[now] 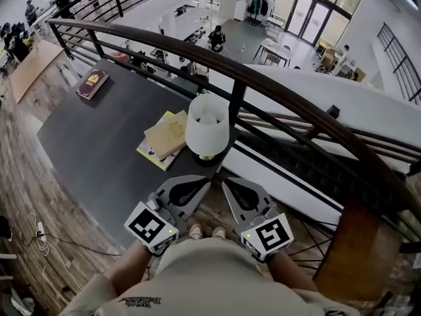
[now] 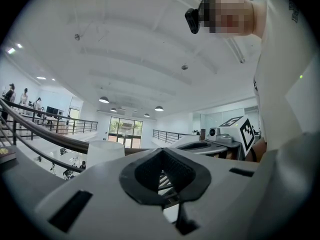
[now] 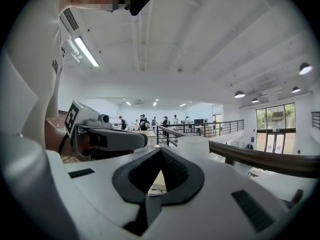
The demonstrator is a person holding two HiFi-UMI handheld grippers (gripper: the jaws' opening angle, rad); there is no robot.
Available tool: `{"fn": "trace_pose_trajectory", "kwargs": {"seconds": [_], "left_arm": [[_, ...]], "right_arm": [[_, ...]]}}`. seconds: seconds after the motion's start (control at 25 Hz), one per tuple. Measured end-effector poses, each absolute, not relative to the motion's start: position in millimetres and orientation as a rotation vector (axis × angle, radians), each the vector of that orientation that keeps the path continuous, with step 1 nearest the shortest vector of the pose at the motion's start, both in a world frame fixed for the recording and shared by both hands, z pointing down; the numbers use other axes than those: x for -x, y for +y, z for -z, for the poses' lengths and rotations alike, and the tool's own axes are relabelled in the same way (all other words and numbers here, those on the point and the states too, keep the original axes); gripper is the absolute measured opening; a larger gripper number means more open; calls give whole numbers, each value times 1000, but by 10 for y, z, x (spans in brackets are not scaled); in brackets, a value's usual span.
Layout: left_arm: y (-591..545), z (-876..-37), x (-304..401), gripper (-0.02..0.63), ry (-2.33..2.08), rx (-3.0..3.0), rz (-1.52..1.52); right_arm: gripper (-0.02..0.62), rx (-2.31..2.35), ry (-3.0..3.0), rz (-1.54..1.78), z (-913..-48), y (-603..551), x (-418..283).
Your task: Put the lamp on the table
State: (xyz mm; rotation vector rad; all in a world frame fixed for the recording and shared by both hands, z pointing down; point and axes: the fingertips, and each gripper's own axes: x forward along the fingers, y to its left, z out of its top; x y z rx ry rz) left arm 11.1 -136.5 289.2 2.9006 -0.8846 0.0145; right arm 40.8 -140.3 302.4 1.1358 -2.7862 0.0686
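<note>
1. Jaws together and empty on left gripper (image 1: 197, 184) and right gripper (image 1: 230, 186), side by side.
2. Just ahead: one white lamp (image 1: 207, 127), upright on dark table (image 1: 99, 143), beside two stacked books (image 1: 163, 137).
3. Farther ahead-left: one maroon book (image 1: 92, 84); beyond, curved railing (image 1: 296, 96) and hall below.

Ahead of the left gripper (image 1: 205, 180) a dark railing (image 1: 263, 78) curved over a white hall (image 1: 243, 30) with glass doors (image 1: 316, 18). Wood floor (image 1: 20, 176) lay left; ceiling lights (image 2: 103, 100) shone above.
</note>
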Motion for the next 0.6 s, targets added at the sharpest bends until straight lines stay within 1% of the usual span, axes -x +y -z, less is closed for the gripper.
{"fn": "trace_pose_trajectory", "kwargs": {"seconds": [0.6], "left_arm": [[-1411,-2931,-125,5,-920,-2891,-25]], "right_arm": [[0,-1157,-2807,-67,-3018,-1481,-463]]}}
